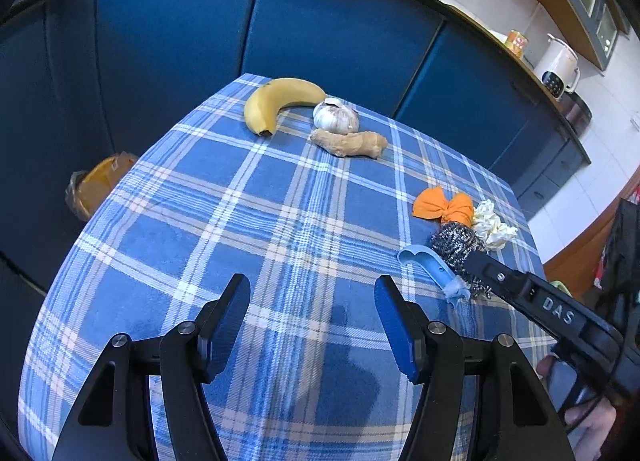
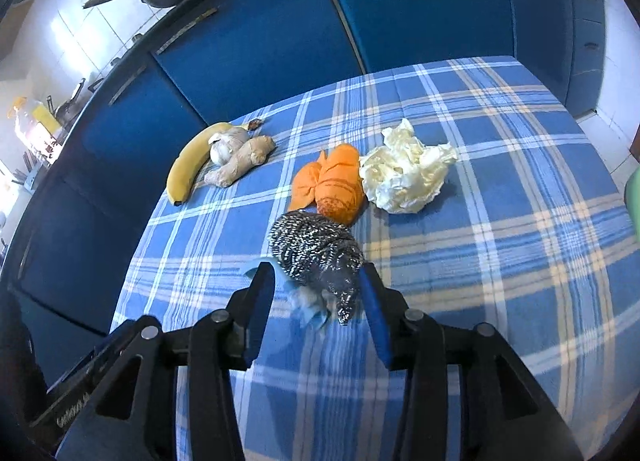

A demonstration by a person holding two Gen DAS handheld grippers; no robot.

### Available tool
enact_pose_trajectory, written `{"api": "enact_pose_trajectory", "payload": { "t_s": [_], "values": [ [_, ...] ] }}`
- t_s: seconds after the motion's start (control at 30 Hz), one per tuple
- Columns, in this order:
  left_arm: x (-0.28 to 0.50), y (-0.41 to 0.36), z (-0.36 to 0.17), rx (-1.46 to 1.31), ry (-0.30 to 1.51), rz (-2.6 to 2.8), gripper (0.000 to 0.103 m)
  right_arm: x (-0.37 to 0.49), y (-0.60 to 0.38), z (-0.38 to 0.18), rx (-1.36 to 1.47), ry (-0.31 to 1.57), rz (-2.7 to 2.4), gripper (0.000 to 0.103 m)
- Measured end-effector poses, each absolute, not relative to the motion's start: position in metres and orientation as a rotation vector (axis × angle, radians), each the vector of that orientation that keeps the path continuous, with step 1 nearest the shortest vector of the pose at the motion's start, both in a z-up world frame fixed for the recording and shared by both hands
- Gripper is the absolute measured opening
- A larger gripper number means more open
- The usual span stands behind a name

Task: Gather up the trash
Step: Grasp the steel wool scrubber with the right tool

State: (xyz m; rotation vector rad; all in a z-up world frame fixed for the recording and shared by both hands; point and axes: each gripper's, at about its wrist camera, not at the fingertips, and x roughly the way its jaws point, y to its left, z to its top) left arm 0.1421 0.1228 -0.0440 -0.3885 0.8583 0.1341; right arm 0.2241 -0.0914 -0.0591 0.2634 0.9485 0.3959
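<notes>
Two grippers over a table with a blue plaid cloth [image 1: 224, 221].

Left wrist view: left gripper [image 1: 312, 325] hovers above bare cloth at 6 o'clock, jaws spread wide, nothing between them. At 12 o'clock of the cloth lie a banana [image 1: 276, 105], a garlic bulb [image 1: 335, 115] just right of it, and a ginger root [image 1: 350, 143] touching the garlic's near side. At 3 o'clock a trash cluster: orange crumpled paper [image 1: 444, 207], white crumpled tissue [image 1: 493, 226] just to its right, steel-wool scrubber [image 1: 456, 245] just below both, and a light blue plastic scrap [image 1: 432, 267] beside the scrubber. The right gripper [image 1: 470, 265] enters from 4 o'clock, its tip at the scrubber. An orange-lined bin [image 1: 98, 189] sits off the table edge at 9 o'clock, against blue cabinets [image 1: 160, 41].

Right wrist view: right gripper [image 2: 318, 293] at 6 o'clock, jaws released and standing on either side of the scrubber [image 2: 316, 257]; finger pads [image 2: 374, 301] near its flanks, contact cannot be told. Blue scrap [image 2: 310, 307] partly under the scrubber, between the jaws. Orange paper [image 2: 332, 185] touches the scrubber's far side at 12 o'clock; tissue [image 2: 404, 177] just beside the orange at 1 o'clock. Banana [image 2: 192, 159], garlic [image 2: 226, 147] and ginger [image 2: 242, 159] bunched together at 10 o'clock, well apart from the trash.
</notes>
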Motion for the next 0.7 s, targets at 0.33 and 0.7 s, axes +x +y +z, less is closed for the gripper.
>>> {"api": "enact_pose_trajectory", "payload": {
  "t_s": [0.33,0.7],
  "values": [
    [0.144,0.122,-0.047,-0.389,0.865,0.131,0.066,0.227,-0.091,-0.06,0.268,0.942,0.402,0.052],
    [0.143,0.13,-0.047,-0.401,0.859,0.156,0.066,0.24,-0.077,-0.065,0.258,0.93,0.392,0.062]
  ]
}}
